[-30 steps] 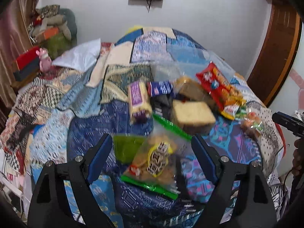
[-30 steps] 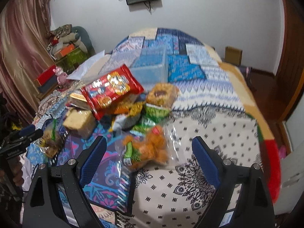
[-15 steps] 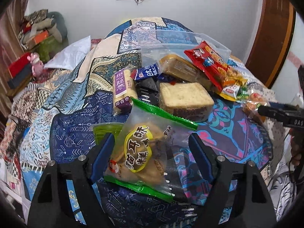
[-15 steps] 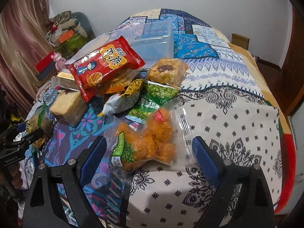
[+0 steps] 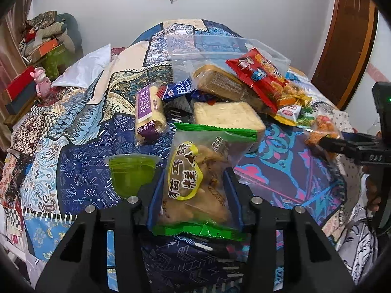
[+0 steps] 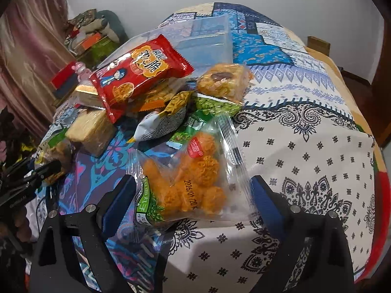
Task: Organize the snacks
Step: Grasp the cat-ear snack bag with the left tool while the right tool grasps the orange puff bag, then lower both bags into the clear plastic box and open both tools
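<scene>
A pile of snacks lies on a patterned bedspread point(image 5: 73, 131). My left gripper point(image 5: 194, 185) is shut on a clear green-edged bag of brown crisps with a yellow label point(image 5: 195, 180). My right gripper point(image 6: 193, 195) is open, its blue pads on either side of a clear bag of orange crunchy balls point(image 6: 193, 180), apart from it. The right gripper also shows in the left wrist view point(image 5: 352, 146). A clear plastic box point(image 5: 220, 51) stands behind the pile; it also shows in the right wrist view point(image 6: 205, 41).
Near the crisps bag: a green jelly cup point(image 5: 130, 173), a purple-labelled roll point(image 5: 149, 114), two bread blocks point(image 5: 227, 117), a red noodle-snack bag point(image 6: 139, 73), a square orange cake pack point(image 6: 224, 80). A white pillow point(image 5: 83, 70) and stacked clutter point(image 5: 44, 44) lie at left.
My left gripper has moved forward and shut on the crisps bag. My right gripper has moved closer around the orange-ball bag and stays open.
</scene>
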Available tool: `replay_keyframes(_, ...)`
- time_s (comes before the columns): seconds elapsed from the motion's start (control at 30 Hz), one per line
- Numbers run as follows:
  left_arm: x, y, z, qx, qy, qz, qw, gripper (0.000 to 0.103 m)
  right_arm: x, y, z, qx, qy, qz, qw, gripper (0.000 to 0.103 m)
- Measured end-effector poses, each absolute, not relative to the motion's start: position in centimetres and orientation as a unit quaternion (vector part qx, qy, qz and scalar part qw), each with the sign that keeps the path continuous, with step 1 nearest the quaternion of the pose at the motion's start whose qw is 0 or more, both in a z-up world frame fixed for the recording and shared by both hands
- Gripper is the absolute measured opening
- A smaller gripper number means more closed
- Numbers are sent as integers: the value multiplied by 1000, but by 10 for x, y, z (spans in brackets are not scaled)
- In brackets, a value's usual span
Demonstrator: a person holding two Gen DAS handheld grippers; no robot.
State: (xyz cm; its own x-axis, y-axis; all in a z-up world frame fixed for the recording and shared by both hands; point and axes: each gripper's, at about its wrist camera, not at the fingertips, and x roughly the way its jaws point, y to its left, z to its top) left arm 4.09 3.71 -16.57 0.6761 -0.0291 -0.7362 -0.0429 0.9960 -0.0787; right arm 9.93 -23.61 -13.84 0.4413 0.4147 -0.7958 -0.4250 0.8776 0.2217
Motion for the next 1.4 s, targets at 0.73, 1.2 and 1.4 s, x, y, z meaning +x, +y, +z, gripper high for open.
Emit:
replay_keyframes(0.73,53,43,-81,-51,312,6,949,46,83,-238,-74,3,387,263,884,46)
replay_keyframes(1.2,131,44,-54,-55,303,4,952,46,138,-202,-33,7,329,280,902,46)
replay_keyframes(1.4,172,45,-62,-60,320,4,946,46,174,-184,-36,5,331,283,900,46)
